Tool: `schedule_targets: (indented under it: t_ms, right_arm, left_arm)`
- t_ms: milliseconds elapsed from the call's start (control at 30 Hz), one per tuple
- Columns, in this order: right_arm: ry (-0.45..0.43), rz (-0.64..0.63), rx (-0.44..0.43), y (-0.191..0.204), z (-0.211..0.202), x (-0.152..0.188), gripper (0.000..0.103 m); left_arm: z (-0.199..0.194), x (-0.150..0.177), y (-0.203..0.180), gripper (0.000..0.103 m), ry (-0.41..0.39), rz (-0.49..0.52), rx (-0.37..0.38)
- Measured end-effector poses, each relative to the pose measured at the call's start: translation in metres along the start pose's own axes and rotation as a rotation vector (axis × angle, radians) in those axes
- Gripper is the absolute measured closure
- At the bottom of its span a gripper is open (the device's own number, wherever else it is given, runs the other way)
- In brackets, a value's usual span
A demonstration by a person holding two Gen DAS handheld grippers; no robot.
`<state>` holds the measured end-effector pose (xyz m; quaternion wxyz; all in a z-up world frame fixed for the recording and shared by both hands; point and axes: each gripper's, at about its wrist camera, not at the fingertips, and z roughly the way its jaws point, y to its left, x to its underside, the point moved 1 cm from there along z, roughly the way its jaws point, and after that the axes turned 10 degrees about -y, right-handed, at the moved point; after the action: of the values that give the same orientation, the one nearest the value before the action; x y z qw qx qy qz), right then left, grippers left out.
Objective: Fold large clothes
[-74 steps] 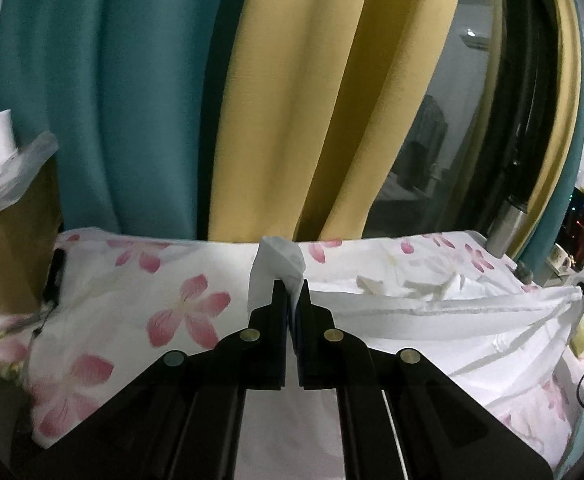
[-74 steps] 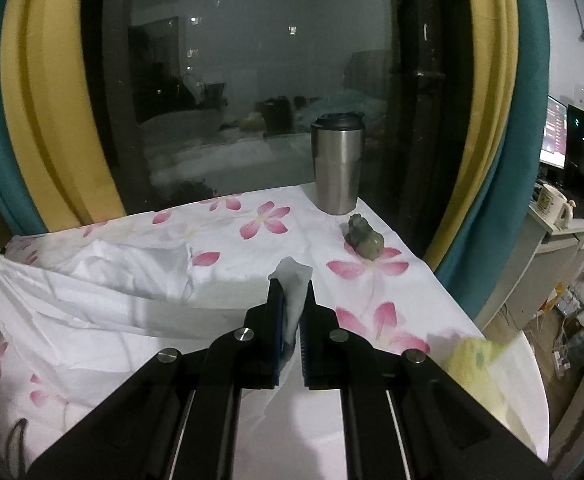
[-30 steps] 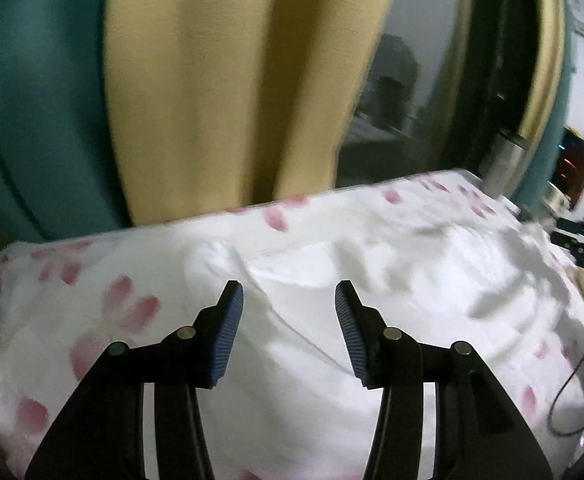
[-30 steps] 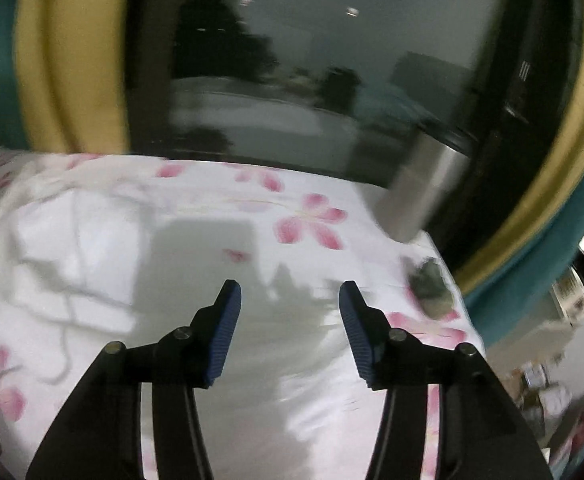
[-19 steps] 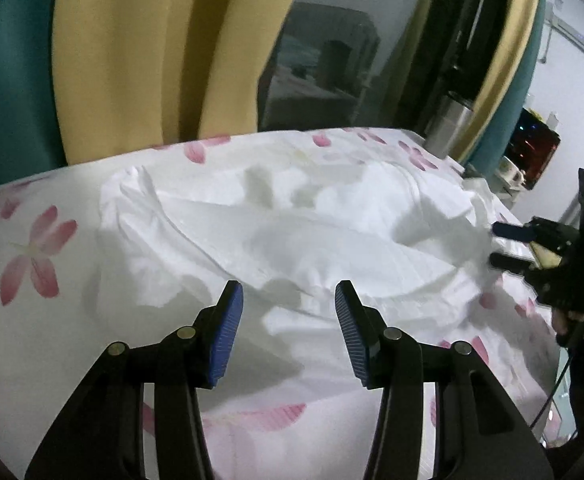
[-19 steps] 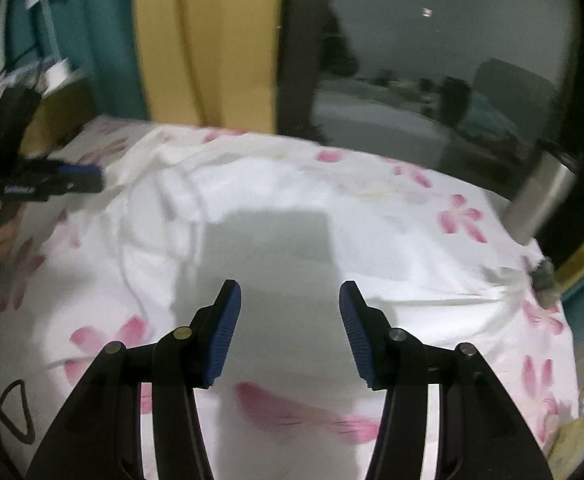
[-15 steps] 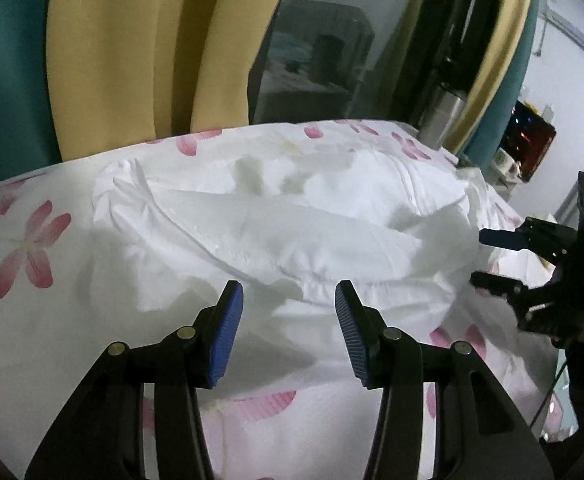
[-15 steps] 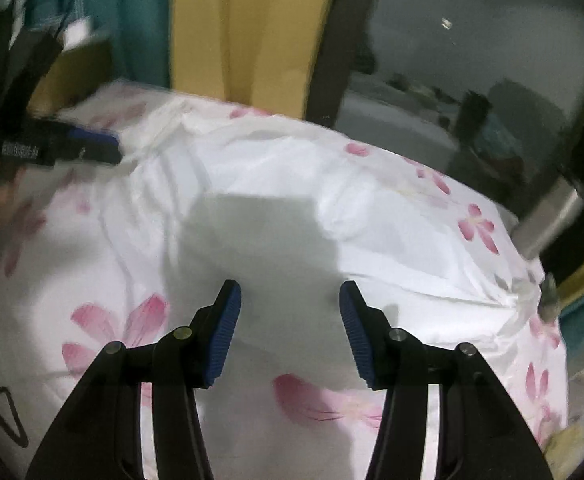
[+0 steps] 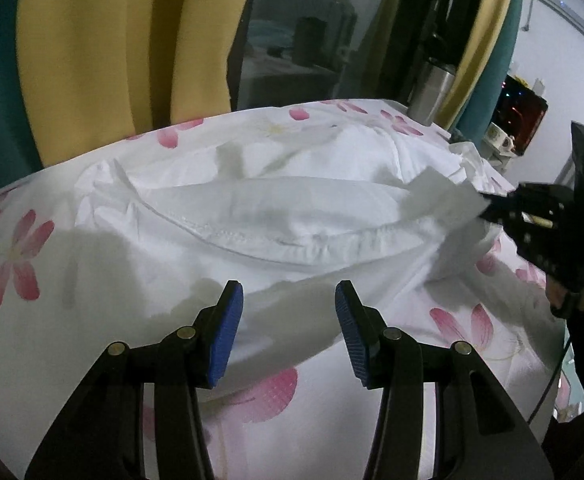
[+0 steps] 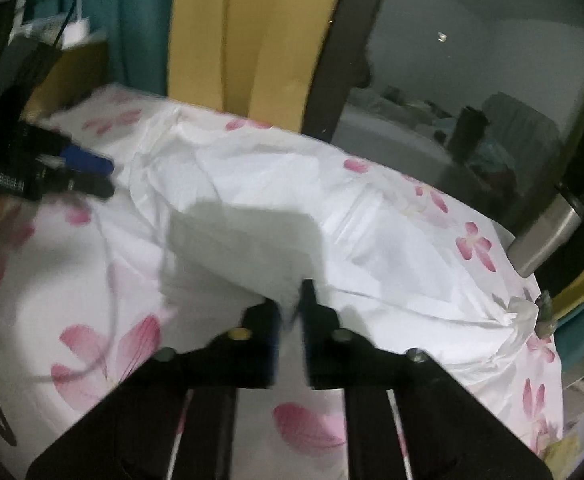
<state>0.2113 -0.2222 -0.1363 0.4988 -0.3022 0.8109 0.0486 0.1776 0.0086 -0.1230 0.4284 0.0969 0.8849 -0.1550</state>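
Note:
A large white garment point(image 9: 276, 216) lies rumpled on a table under a white cloth with pink flowers point(image 9: 20, 256). My left gripper point(image 9: 288, 328) is open and empty, just above the garment's near hem. My right gripper point(image 10: 290, 312) is shut on the near edge of the garment point(image 10: 276, 208) and lifts that edge a little. It also shows at the right of the left wrist view point(image 9: 488, 204), pinching a raised corner. The left gripper shows at the far left of the right wrist view point(image 10: 92, 176).
A steel tumbler point(image 9: 432, 88) stands at the far right corner by the dark window; it also shows in the right wrist view point(image 10: 548, 236). Yellow and teal curtains point(image 9: 112, 52) hang behind the table. A small greenish object point(image 10: 545, 314) lies near the right edge.
My right gripper has closed on the garment's near edge, where it was open half a second ago. My left gripper stays open and has come nearer the hem.

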Motion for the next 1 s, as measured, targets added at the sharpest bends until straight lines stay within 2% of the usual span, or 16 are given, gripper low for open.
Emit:
schedule_targets:
  t_ms: [67,233,367,567,600,667,700,733,933,967,1000]
  right_arm:
    - [-0.016,0.039,-0.02,-0.008,-0.002,-0.01,0.099]
    - [-0.021,0.068,-0.058,-0.019,-0.003,-0.026,0.099]
    - [0.035,0.071,-0.124,-0.024,0.005,-0.022,0.099]
    - [0.056,0.086,-0.101,-0.034,0.01,-0.005,0.093]
    - [0.059,0.096,-0.098,-0.037,0.01,-0.003,0.089]
    - [0.054,0.117,-0.078,-0.043,0.008,-0.002,0.072]
    - [0.044,0.125,-0.065,-0.046,0.006,-0.001,0.057]
    - [0.029,0.134,-0.057,-0.05,0.004,-0.001,0.048]
    - [-0.002,0.135,-0.058,-0.063,0.002,0.005,0.048]
    - [-0.006,0.148,-0.068,-0.065,0.004,0.005,0.052]
    - [-0.008,0.163,-0.081,-0.067,0.007,0.005,0.076]
  left_arm:
    - [0.002,-0.004,0.0,0.052,0.003,-0.019,0.024]
    - [0.013,-0.015,-0.002,0.052,0.02,-0.009,0.016]
    - [0.02,-0.025,-0.004,0.052,0.024,0.013,0.013]
    - [0.044,-0.032,-0.003,0.052,0.077,0.031,0.025]
    - [0.047,-0.033,-0.001,0.052,0.083,0.021,0.031]
    - [0.053,-0.033,0.0,0.052,0.091,0.01,0.026]
    - [0.055,-0.034,0.001,0.052,0.092,0.009,0.024]
    - [0.056,-0.035,0.001,0.052,0.091,0.007,0.024]
    - [0.055,-0.041,0.0,0.052,0.079,0.021,0.016]
    - [0.055,-0.042,0.0,0.052,0.078,0.022,0.018]
    - [0.055,-0.043,-0.001,0.052,0.078,0.024,0.024]
